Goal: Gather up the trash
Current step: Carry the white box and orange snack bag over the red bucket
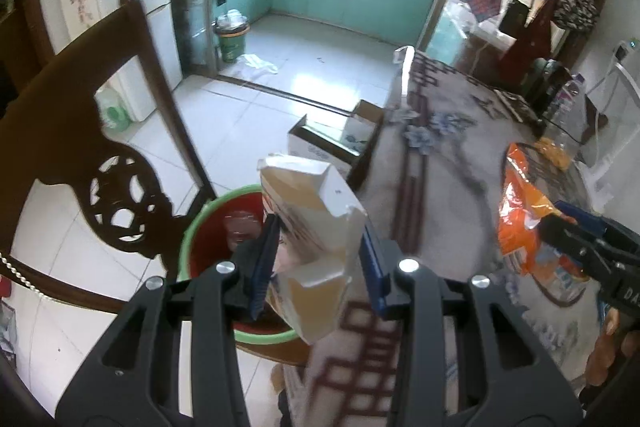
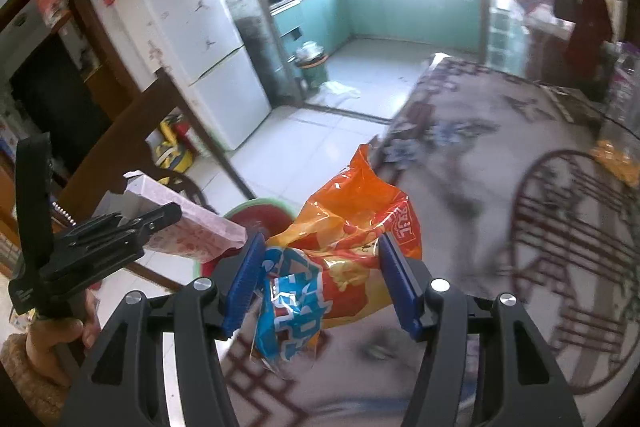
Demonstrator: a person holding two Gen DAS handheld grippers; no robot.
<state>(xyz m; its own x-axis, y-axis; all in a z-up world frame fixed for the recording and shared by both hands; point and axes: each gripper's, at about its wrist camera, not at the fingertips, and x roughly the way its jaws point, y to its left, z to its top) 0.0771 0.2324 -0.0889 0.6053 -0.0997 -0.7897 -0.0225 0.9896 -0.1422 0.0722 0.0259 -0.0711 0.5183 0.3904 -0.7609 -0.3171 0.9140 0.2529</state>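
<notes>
Red inside and green at the rim, the waste bucket (image 1: pixel 208 227) stands on the floor tiles just off the edge of the cloth-covered table (image 1: pixel 448 163), beside a dark carved chair (image 1: pixel 120 203). In the left wrist view it lies directly below and ahead of the left gripper (image 1: pixel 316 259), so that is the nearer one. From the right wrist view the same bucket (image 2: pixel 260 213) shows only as a sliver ahead and to the left, past the other tool.

The crumpled orange-and-blue snack bag (image 2: pixel 340 259) fills the right gripper (image 2: pixel 322 279), whose blue pads pinch its gathered middle while the ends flop free above the tablecloth; it must cross leftward over the table edge before a drop would land.

The torn cardboard carton (image 1: pixel 312 227) stands tall between the left jaws, which are drawn in narrow and clamped on its sides. Its long axis runs roughly upright, its lower end hanging at the bucket's near rim, so I judge a short push forward would bring it over the opening.
</notes>
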